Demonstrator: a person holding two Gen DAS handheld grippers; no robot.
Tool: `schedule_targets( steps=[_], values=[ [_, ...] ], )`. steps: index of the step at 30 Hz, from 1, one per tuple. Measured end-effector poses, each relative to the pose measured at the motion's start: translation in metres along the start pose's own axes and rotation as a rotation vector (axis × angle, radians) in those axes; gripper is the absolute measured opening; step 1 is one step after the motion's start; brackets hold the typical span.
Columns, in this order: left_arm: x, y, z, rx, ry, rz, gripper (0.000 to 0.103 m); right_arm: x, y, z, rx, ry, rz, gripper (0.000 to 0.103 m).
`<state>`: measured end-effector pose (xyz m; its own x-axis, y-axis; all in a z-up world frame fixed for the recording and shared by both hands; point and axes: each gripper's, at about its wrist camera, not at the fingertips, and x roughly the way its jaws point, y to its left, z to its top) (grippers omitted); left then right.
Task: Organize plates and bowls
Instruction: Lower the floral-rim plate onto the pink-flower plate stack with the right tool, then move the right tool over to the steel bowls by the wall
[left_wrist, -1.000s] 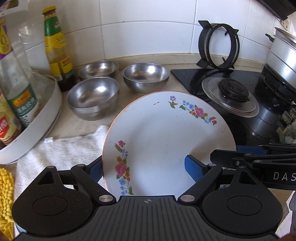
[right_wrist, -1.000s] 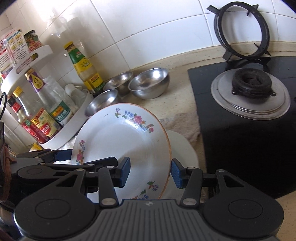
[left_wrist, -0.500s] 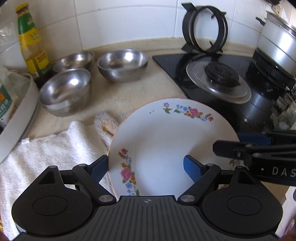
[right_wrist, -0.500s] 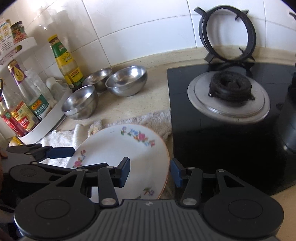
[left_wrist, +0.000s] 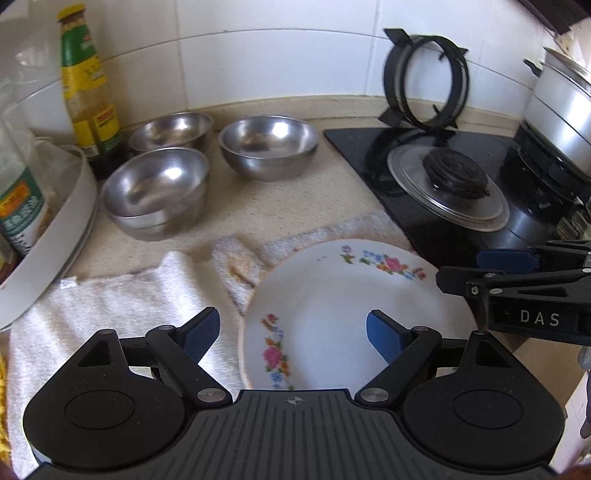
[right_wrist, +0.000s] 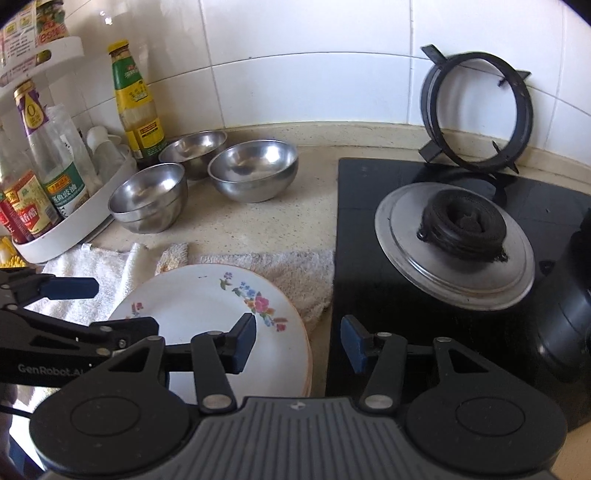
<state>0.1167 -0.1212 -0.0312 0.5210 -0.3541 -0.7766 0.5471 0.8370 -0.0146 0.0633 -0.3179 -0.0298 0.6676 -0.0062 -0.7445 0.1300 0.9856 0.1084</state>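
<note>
A speckled beige countertop (left_wrist: 295, 206) carries steel bowls (left_wrist: 269, 146), white towels (left_wrist: 122, 299) and a black hob (right_wrist: 424, 236).

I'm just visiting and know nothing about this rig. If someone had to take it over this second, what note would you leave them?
Left gripper: open wide, the floral plate's near rim between its fingers, not pinched.
Right gripper: jaws opening, the plate's other edge between them, pads clear of it.
Things: the floral plate lies flat on top of the plate stack, which sits on the white towel. Steel bowls stand behind in separate spots: front bowl, back bowl, right bowl.
Done: plate is on the stack.
Left: probably back both grippers away, then gather the bowls.
</note>
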Motion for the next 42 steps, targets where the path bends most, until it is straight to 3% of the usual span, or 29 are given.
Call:
schedule_targets(
  steps=[21,29,42],
  values=[
    [-0.017,0.027,0.005,-0.096,-0.040,0.106,0.093,0.020,0.026,0.026,-0.180,0.014,0.053,0.054],
    [-0.020,0.032,0.007,-0.121,-0.044,0.146,0.094,0.028,0.031,0.032,-0.214,0.015,0.074,0.059],
    [-0.014,0.032,0.012,-0.134,-0.037,0.175,0.095,0.043,0.032,0.041,-0.246,0.030,0.087,0.060]
  ],
)
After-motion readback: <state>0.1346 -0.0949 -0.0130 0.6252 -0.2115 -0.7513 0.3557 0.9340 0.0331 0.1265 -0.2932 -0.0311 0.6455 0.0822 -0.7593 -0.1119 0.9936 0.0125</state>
